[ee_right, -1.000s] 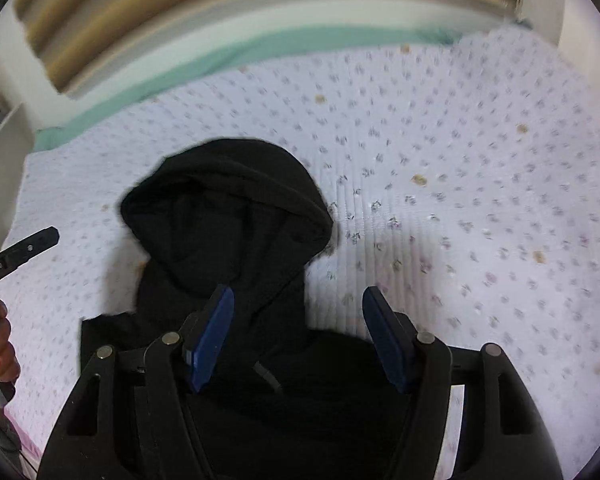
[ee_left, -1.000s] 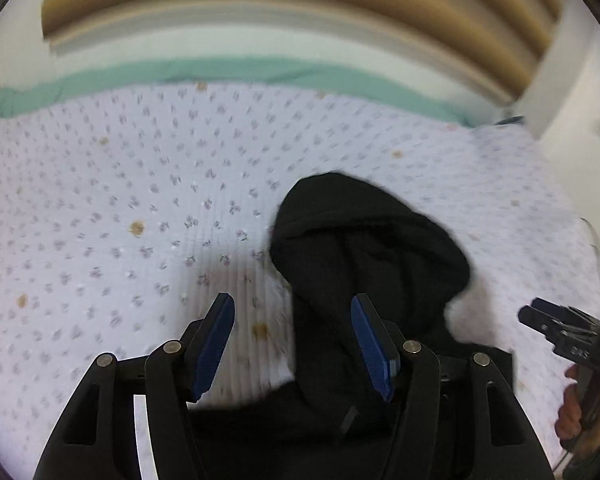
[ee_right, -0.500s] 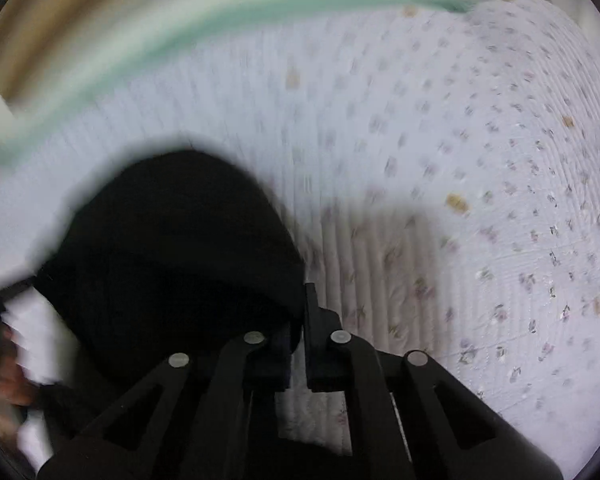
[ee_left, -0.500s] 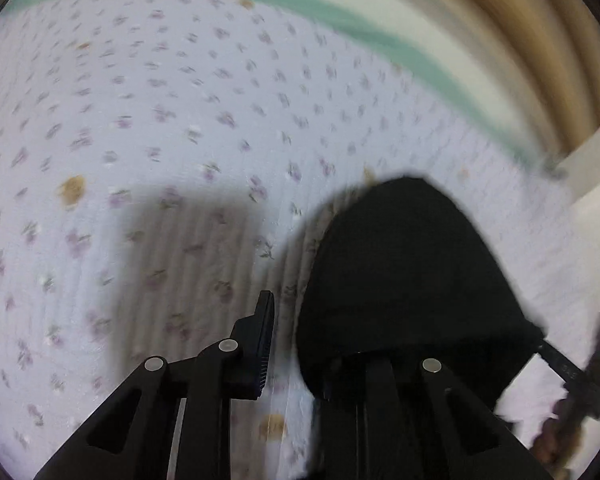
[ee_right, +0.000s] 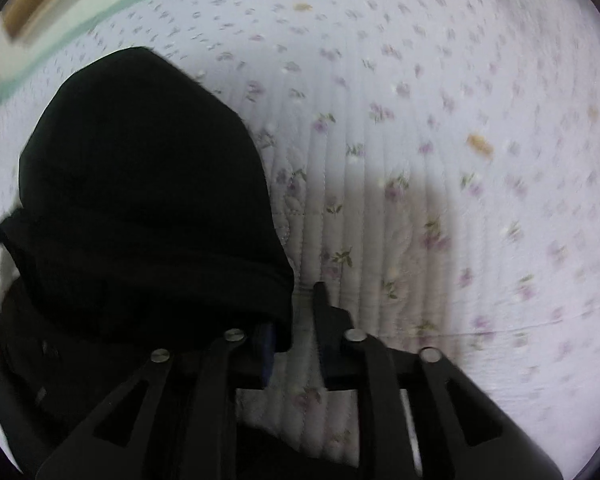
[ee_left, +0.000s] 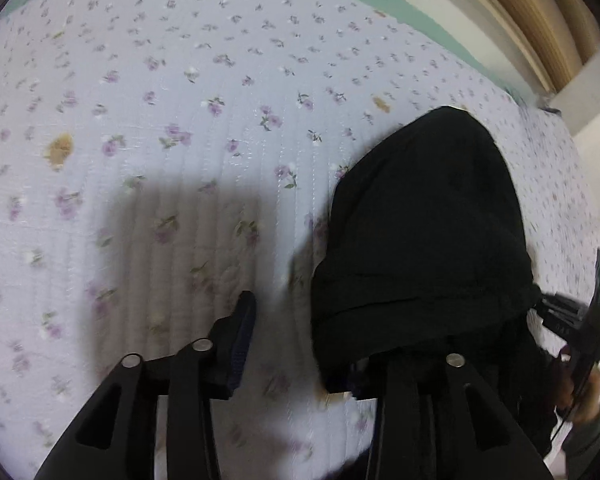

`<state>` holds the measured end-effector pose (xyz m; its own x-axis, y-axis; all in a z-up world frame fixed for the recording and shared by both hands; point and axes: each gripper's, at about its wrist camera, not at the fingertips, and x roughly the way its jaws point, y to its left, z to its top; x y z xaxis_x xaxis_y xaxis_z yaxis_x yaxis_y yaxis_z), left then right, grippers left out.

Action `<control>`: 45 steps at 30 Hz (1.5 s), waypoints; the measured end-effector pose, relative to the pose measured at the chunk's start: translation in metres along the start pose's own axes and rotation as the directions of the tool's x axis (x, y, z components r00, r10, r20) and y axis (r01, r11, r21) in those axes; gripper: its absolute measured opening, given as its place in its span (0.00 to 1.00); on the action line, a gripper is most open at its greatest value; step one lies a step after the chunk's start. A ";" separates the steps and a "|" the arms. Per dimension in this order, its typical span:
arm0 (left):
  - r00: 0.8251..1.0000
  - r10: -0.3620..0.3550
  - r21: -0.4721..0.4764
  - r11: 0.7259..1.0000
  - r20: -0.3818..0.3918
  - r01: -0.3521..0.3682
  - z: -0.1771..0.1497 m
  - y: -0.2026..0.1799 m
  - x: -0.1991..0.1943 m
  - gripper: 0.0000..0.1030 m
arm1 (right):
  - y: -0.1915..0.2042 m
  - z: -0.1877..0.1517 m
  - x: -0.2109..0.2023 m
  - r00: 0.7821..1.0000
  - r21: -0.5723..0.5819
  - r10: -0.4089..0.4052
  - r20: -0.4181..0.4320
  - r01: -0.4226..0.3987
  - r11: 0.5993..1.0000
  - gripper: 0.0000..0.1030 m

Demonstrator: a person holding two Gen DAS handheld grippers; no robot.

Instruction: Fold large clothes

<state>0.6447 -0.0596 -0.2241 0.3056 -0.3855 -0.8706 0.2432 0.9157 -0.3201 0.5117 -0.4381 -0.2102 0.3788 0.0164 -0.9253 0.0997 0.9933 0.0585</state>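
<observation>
A black hoodie lies on a floral quilted bedspread, hood up ahead: in the left wrist view [ee_left: 424, 232] at right, in the right wrist view [ee_right: 140, 200] at left. My left gripper [ee_left: 296, 344] stands open at the hood's left side; its left finger [ee_left: 240, 332] is over the quilt and its right finger is hidden under the black cloth. My right gripper [ee_right: 296, 320] stands a little open at the hood's right side; its left finger is tucked under the hood's edge. The right gripper also shows at the right edge of the left wrist view [ee_left: 580, 320].
The white quilt with purple flowers [ee_left: 180, 120] spreads around the hoodie, also in the right wrist view [ee_right: 460, 160]. A green sheet edge [ee_left: 400, 4] and a wooden headboard [ee_left: 540, 8] lie beyond. A hand holds the other gripper's handle [ee_left: 584, 396].
Both grippers moved forward and down to the sides of the hood. The right gripper, shut half a second ago, has parted slightly. The view is still blurred with motion.
</observation>
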 end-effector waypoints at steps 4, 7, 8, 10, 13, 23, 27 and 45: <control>1.000 -0.020 0.057 0.998 0.002 0.020 -0.022 -0.003 -0.048 0.52 | -0.006 -0.008 -0.047 0.999 -0.039 0.037 0.011 -0.037 0.999 0.41; 0.999 -0.015 0.134 0.991 0.038 0.009 -0.031 -0.019 -0.079 0.52 | -0.007 -0.009 -0.087 0.994 -0.051 0.089 0.059 -0.086 0.995 0.44; 0.998 0.000 0.165 0.986 0.059 -0.010 -0.028 -0.028 -0.087 0.52 | -0.005 -0.004 -0.099 0.992 -0.056 0.094 0.084 -0.090 0.994 0.44; 0.995 0.026 0.231 0.972 0.099 -0.048 -0.017 -0.047 -0.103 0.51 | 0.000 0.008 -0.115 0.986 -0.063 0.122 0.118 -0.115 0.991 0.45; 0.981 0.073 0.275 0.954 0.182 -0.121 -0.007 -0.057 -0.119 0.58 | 0.012 0.021 -0.125 0.984 -0.124 0.115 0.136 -0.098 0.987 0.45; 0.971 -0.191 0.115 0.978 0.143 0.175 0.024 -0.036 -0.118 0.61 | 0.026 0.021 -0.105 0.974 -0.094 0.211 0.082 -0.203 0.975 0.46; 0.959 -0.255 0.120 0.963 0.126 0.240 0.043 -0.056 -0.095 0.61 | 0.044 0.057 -0.090 0.954 -0.104 0.270 0.127 -0.258 0.961 0.46; 0.971 -0.235 0.132 0.965 0.038 0.229 0.006 -0.047 -0.074 0.57 | 0.044 0.018 -0.048 0.969 -0.123 0.240 0.055 -0.232 0.965 0.44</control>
<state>0.6159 -0.0745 -0.1430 0.2744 -0.5941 -0.7561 0.4257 0.7801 -0.4584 0.5148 -0.3974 -0.1564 0.4418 0.2485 -0.8620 -0.1047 0.9686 0.2255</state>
